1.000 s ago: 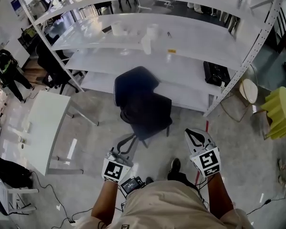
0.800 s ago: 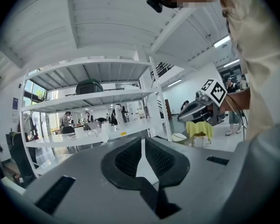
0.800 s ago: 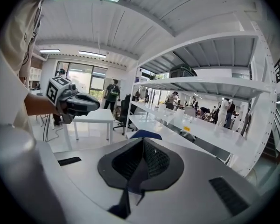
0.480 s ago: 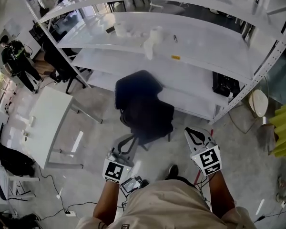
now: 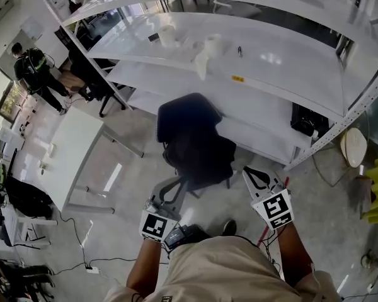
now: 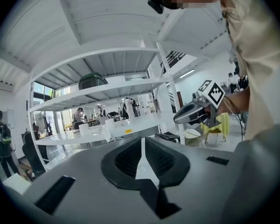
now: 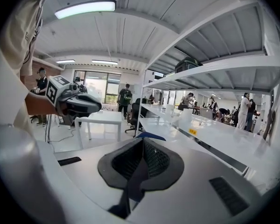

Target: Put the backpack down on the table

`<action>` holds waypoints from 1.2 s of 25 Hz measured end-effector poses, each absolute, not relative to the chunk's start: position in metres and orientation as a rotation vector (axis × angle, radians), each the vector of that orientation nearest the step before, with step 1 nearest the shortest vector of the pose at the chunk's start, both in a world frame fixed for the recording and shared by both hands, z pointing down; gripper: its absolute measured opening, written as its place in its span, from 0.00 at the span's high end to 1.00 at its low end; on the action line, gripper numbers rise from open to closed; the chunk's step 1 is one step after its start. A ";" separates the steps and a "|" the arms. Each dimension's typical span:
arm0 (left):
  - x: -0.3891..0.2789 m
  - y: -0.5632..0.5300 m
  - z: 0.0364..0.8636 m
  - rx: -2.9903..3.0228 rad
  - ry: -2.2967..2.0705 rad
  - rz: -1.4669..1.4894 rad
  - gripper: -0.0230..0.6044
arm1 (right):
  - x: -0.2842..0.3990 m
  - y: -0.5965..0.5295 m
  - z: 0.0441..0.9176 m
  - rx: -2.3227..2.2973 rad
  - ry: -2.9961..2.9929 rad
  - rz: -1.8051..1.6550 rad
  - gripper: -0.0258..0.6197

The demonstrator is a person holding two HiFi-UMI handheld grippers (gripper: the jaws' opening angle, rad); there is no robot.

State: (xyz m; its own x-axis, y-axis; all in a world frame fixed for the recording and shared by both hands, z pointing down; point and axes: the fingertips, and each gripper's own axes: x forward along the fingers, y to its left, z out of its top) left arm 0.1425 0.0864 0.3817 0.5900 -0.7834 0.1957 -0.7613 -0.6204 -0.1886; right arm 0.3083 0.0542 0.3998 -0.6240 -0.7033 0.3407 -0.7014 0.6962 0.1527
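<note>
A dark green bag (image 6: 92, 81), which may be the backpack, lies on the top shelf of the white rack (image 5: 274, 58); the right gripper view shows that bag (image 7: 189, 63) too. My left gripper (image 5: 156, 201) is held low in front of my body, shut and empty. My right gripper (image 5: 252, 172) is at the same height on the other side, also shut with nothing in it. In its own view the left gripper (image 6: 142, 143) has its jaws pressed together, and so does the right gripper (image 7: 142, 143). Both point toward the rack, well short of it.
A black office chair (image 5: 192, 143) stands between me and the rack. A white table (image 5: 63, 162) is to the left, with a black bag (image 5: 26, 197) on the floor beside it. Cups and a paper roll (image 5: 212, 43) sit on a middle shelf. A person (image 5: 33, 68) stands far left.
The chair and rack have slid right and a little nearer in the head view as I moved. Both grippers stay shut and keep their place in front of my body.
</note>
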 end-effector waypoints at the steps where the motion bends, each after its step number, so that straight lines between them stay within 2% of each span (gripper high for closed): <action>1: 0.141 0.086 0.382 -2.724 1.340 -0.401 0.91 | 0.307 0.054 0.401 1.084 -2.537 -0.003 0.92; 19: 0.116 0.000 0.397 -2.818 1.291 -0.323 0.91 | 0.279 -0.014 0.409 1.114 -2.473 0.027 0.92; 30: 0.028 -0.085 0.420 -2.857 1.303 -0.310 0.91 | 0.196 -0.094 0.412 1.122 -2.486 0.043 0.92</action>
State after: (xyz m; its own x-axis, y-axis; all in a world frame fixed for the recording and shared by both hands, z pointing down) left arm 0.0280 -0.0851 0.4196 0.6396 -0.7464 0.1836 -0.7491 -0.6589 -0.0691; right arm 0.1959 -0.0935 0.4116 -0.5918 -0.7117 0.3786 -0.7243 0.6756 0.1377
